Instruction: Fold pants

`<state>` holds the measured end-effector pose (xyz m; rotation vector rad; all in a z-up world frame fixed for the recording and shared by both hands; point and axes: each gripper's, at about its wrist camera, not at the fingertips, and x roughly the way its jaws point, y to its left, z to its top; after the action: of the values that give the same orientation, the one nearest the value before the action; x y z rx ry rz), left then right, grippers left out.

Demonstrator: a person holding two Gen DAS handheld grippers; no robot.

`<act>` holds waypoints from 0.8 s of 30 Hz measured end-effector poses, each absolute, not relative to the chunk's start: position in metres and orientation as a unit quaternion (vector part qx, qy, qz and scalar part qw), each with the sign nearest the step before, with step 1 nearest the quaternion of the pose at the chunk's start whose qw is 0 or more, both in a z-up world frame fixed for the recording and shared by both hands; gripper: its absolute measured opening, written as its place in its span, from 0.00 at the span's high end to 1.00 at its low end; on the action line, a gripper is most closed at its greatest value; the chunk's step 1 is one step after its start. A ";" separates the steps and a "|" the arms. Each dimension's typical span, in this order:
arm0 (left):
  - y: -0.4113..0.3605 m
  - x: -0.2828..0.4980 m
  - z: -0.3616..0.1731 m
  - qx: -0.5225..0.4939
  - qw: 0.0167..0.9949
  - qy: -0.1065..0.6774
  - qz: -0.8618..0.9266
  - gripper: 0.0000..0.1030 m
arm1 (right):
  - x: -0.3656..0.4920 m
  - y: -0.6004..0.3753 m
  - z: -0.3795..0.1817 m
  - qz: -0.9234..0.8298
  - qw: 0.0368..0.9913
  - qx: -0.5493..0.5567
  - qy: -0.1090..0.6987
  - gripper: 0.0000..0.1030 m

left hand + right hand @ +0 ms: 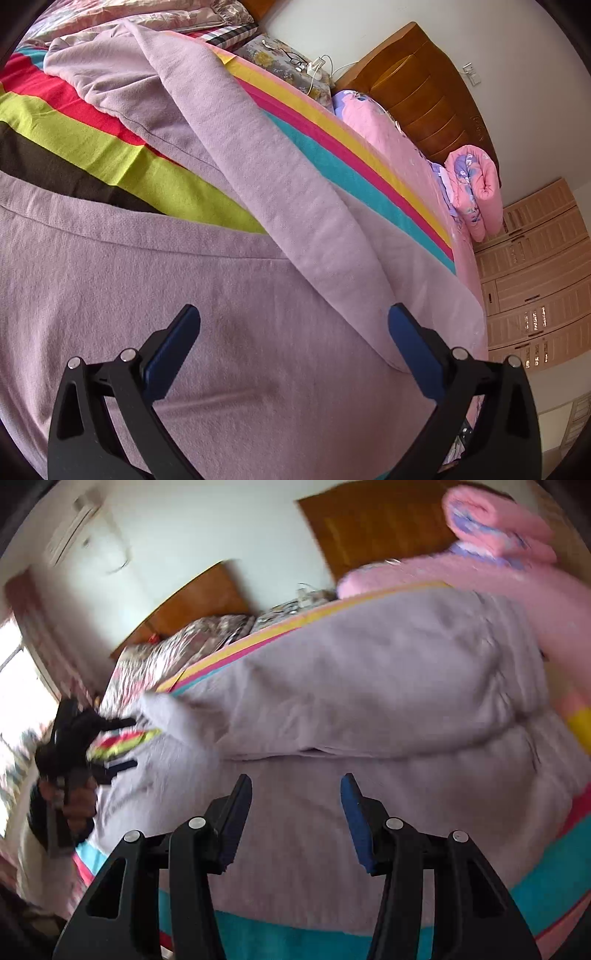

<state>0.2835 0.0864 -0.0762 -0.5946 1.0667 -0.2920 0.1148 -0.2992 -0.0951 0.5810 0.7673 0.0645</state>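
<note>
Lilac pants [110, 295] lie spread on a striped bed sheet [74, 147]. One leg [258, 177] is folded diagonally over the rest. My left gripper [293, 314] hovers above the wide part of the pants, open, with nothing between its fingers. In the blurred right wrist view the pants [369, 683] lie bunched in two layers. My right gripper [295, 782] stands open just above them and grips nothing. At the left of that view the left gripper [127, 744] is held by a hand [74, 805] at the edge of the pants.
A rolled pink quilt [476, 192] and a wooden headboard [424, 92] stand at the far right. Glasses and cables [295, 59] rest on a floral pillow. A wardrobe [535, 277] lies beyond the bed's edge. A window [14, 672] is at the left.
</note>
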 end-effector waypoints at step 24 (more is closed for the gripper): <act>0.119 0.283 -0.080 -0.350 0.790 0.474 -0.170 0.03 | 0.166 -0.372 -0.088 -0.044 0.854 0.437 0.278 0.91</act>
<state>0.2834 0.1187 -0.0797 -0.7542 1.0206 -0.3658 0.1659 -0.3717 -0.0882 0.9185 0.5843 -0.0921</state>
